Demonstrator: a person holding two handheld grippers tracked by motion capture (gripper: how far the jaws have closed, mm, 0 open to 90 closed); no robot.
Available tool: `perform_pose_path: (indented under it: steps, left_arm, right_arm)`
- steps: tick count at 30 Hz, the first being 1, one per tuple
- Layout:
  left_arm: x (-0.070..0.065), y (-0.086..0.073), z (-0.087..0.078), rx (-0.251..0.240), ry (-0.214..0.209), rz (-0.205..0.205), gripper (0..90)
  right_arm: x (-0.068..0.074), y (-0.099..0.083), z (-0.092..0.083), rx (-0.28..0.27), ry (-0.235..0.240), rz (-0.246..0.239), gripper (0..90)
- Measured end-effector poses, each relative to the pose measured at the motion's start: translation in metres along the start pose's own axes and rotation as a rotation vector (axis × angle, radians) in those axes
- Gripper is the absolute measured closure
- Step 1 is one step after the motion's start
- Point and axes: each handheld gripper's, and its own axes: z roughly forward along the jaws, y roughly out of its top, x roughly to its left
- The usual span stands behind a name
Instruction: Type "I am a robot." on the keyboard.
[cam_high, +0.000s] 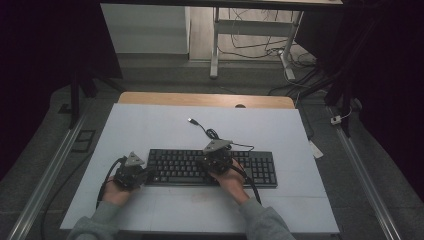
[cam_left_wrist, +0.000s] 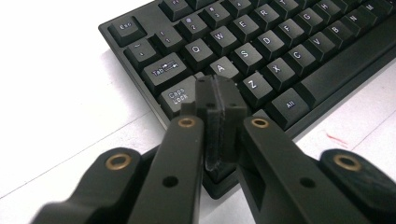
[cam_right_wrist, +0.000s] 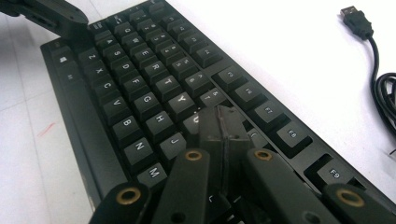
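The black keyboard (cam_high: 212, 168) lies flat on the white table top (cam_high: 150, 130), in the near half, roughly centred between the side edges. Its long axis runs left to right across the high view, parallel to the near table edge; the key legends read toward the person, with the number pad at the right end. Its cable (cam_high: 212, 134) leaves the back edge and coils on the open surface behind, ending in a loose USB plug (cam_high: 191, 120).

Bare table surrounds the keyboard: a broad band behind it, a narrower strip in front where the forearms rest, and margins at both ends. The wooden desk edge (cam_high: 205, 99) shows beyond the far edge of the top.

The left gripper (cam_left_wrist: 219, 100) sits at the keyboard's left end, jaws pressed together with nothing between them, tips over the Caps Lock and A keys. The right gripper (cam_right_wrist: 223, 123) is over the middle of the keyboard, jaws likewise pressed together and empty, tips above the keys near H, J and Y. In the right gripper view the left gripper appears at the far left corner of the keyboard.
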Motion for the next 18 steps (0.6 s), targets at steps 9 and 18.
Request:
perform_pose_path:
  steps: [9,18]
  left_arm:
    - [-0.0004,-0.0001,0.0002,0.0,0.001,0.001,88.7]
    - [-0.0009,-0.0001,0.0007,0.005,0.005,0.002,88.7]
  right_arm:
    - [-0.0004,-0.0004,0.003,0.009,-0.014,-0.005,89.6]
    - [-0.0014,0.0006,0.0044,0.017,-0.021,-0.008,89.5]
